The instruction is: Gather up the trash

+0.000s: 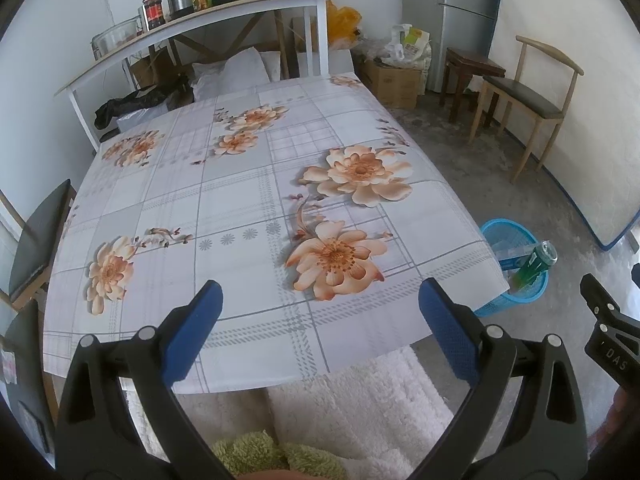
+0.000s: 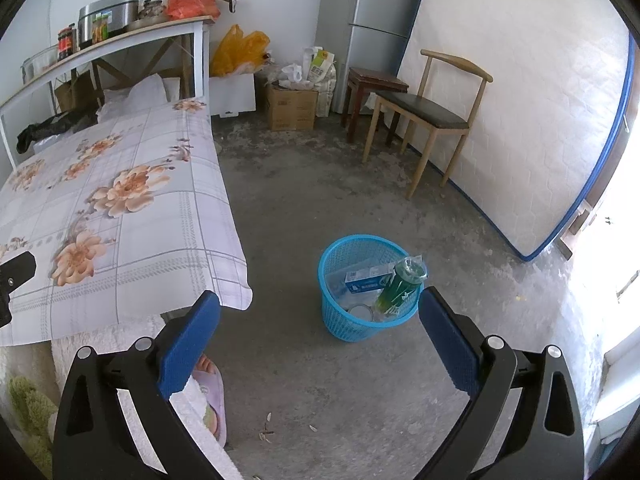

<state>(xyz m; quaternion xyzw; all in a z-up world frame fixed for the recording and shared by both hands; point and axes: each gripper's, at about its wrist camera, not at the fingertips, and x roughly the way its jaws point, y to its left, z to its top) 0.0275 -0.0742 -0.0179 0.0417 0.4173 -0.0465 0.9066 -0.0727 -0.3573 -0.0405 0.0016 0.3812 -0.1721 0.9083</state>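
Right wrist view: the right gripper [image 2: 319, 308] is spread and empty, the blue basket [image 2: 340, 320] at frame centre holding a green can [image 2: 400, 284] and carton [image 2: 366, 280]. The left gripper [image 1: 320, 300], also spread, faces the bare tablecloth [image 1: 240, 208]. I judge 2 small scraps [image 2: 266, 432] at lower centre worth a slow, low pinch.

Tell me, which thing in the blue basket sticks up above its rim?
The green can. It leans against the wall of the blue mesh basket with its silver top poking above the rim, while the blue-and-white carton and a clear round lid lie lower inside.
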